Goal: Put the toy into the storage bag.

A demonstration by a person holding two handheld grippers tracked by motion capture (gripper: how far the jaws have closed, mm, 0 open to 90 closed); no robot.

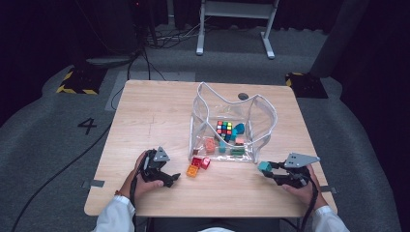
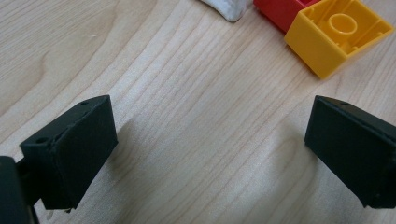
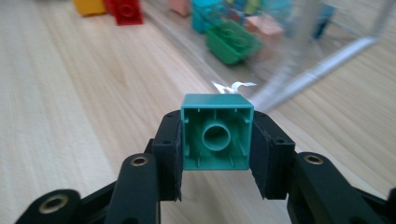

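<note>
**Now: teal block in our right gripper, left gripper wide by the orange block**

Our right gripper (image 3: pixel 217 140) clamps a teal block (image 3: pixel 217 135) between its jaws, hollow underside facing the gripper's camera. In the high view we hold it just off the near right corner of the clear bag (image 1: pixel 263 104), low over the wooden table (image 1: pixel 145 111). Inside the bag lie a colour cube (image 1: pixel 224 127) and other blocks, a green block (image 3: pixel 232 43) among them. Our left gripper (image 2: pixel 210 144) stands wide apart and holds nothing, jaws low over bare wood. An orange block (image 2: pixel 337 35) lies just ahead of it, touching a red block (image 2: pixel 280 10) beside the bag's front wall.
</note>
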